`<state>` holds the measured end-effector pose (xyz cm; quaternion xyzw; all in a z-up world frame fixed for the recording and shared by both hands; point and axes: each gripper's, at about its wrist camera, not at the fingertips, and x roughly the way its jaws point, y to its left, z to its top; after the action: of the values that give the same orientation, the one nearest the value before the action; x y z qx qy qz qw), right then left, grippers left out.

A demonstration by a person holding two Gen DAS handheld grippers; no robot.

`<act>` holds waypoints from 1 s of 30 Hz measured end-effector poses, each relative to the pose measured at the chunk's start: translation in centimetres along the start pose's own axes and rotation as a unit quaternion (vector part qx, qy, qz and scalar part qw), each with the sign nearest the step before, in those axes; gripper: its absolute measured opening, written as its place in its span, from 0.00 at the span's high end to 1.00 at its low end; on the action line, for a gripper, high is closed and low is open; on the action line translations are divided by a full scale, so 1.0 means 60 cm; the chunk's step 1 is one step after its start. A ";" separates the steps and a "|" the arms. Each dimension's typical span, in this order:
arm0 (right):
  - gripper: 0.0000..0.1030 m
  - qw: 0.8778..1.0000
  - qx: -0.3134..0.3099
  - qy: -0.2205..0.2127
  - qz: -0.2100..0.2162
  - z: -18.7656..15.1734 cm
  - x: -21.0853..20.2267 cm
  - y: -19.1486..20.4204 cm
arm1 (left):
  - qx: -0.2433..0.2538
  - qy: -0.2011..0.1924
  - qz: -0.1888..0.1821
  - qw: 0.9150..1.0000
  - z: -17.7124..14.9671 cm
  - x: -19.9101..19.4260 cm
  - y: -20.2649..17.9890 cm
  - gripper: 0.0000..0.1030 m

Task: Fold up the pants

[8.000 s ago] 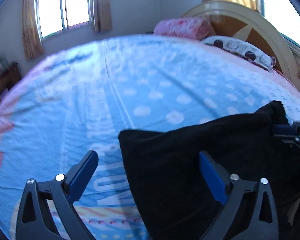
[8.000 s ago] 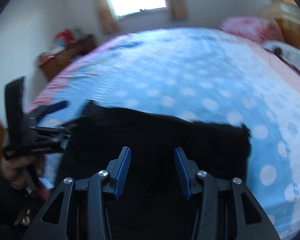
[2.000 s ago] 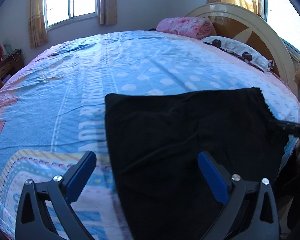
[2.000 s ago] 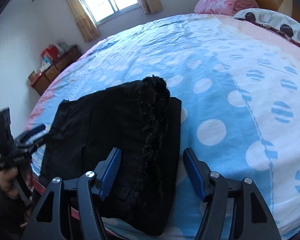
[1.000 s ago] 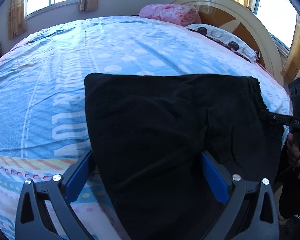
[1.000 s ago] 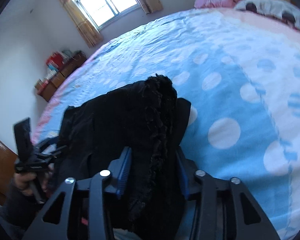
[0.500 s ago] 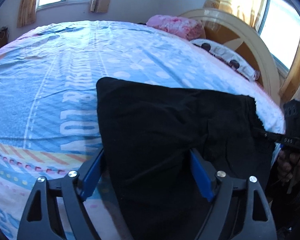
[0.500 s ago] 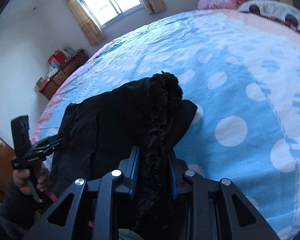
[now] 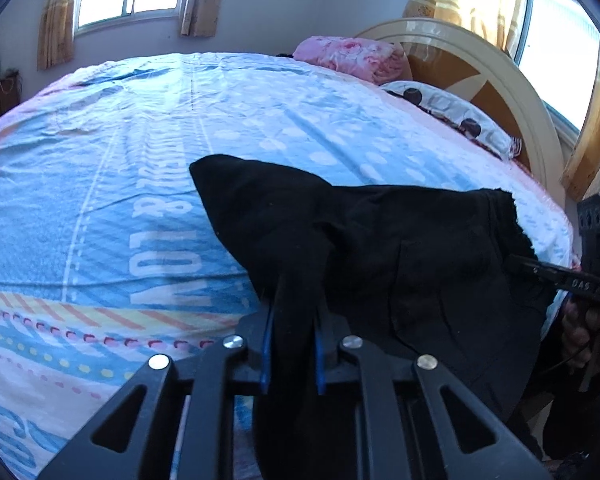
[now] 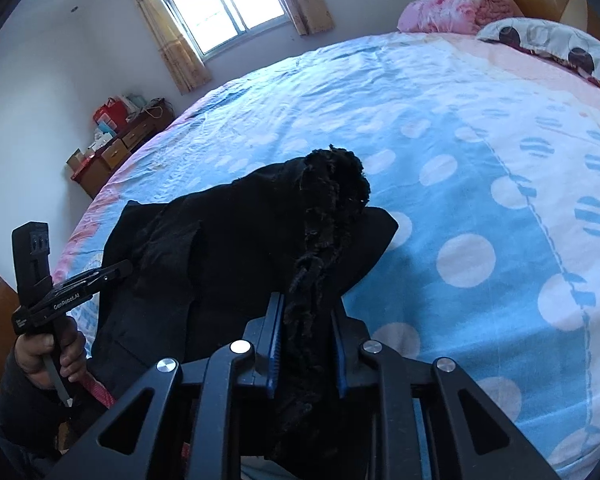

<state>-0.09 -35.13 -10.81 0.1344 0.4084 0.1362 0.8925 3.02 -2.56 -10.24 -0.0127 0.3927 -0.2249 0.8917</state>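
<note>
**Black pants pinched at both ends near the bed edge**

The black pants (image 9: pixel 380 248) are bunched at the near edge of the bed (image 9: pixel 100 208), at about 6 o'clock in both wrist views. The left tool (image 9: pixel 290 344) has just been closing and is clamped on a fold of the fabric. The right tool (image 10: pixel 306 344) has also been closing, and its pads are pressed on the frayed hem end of the pants (image 10: pixel 332 216).

Plenty of open bedspread is seen from 10 to 2 o'clock beyond the pants. Toward 1 o'clock in the left view, a pink quilt (image 9: pixel 348 56), a spotted pillow (image 9: pixel 452 116) and the headboard (image 9: pixel 484 64) are found. A wooden dresser (image 10: pixel 116 152) is seen at 10 o'clock in the right view, well apart from the bed's far side. The left hand (image 10: pixel 48 356) is seen at 8 o'clock there.
</note>
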 end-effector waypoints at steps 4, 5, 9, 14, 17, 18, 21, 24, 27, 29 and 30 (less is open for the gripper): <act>0.82 1.000 -0.018 -0.016 -0.007 0.003 -0.015 0.016 | 0.013 -0.014 0.010 1.000 0.010 -0.022 -0.010 0.91; 0.82 1.000 -0.019 -0.021 -0.005 0.005 -0.022 0.020 | 0.016 -0.016 0.010 1.000 0.012 -0.028 -0.012 0.91; 0.83 1.000 -0.015 -0.023 0.009 0.023 -0.036 0.023 | 0.026 -0.026 0.008 0.999 0.019 -0.052 -0.013 0.91; 0.84 0.999 -0.040 -0.019 0.013 0.056 -0.038 0.052 | 0.024 -0.030 0.009 0.999 0.024 -0.075 0.005 0.92; 0.84 0.998 -0.063 -0.012 0.019 0.082 -0.028 0.081 | 0.021 -0.038 0.023 0.999 0.028 -0.089 0.020 0.92; 0.84 0.997 -0.069 -0.011 0.021 0.088 -0.024 0.090 | 0.020 -0.040 0.027 0.999 0.030 -0.094 0.026 0.92; 0.85 0.996 -0.085 -0.004 0.034 0.115 -0.009 0.121 | 0.020 -0.053 0.045 0.997 0.040 -0.116 0.053 0.92; 0.85 0.993 -0.105 0.001 0.044 0.145 0.014 0.160 | 0.019 -0.063 0.066 0.996 0.052 -0.133 0.082 0.92; 0.85 0.991 -0.123 0.008 0.060 0.183 0.046 0.210 | 0.008 -0.076 0.095 0.992 0.068 -0.157 0.132 0.92; 0.85 0.988 -0.139 0.012 0.072 0.211 0.074 0.251 | 0.001 -0.084 0.112 0.990 0.074 -0.170 0.159 0.92; 0.85 0.986 -0.147 0.014 0.077 0.222 0.086 0.270 | -0.003 -0.088 0.122 0.989 0.076 -0.179 0.176 0.92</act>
<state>11.18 -20.04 -0.29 0.0313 0.3845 0.2649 0.8837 4.04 10.66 -1.71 0.0131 0.3122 -0.1114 0.9434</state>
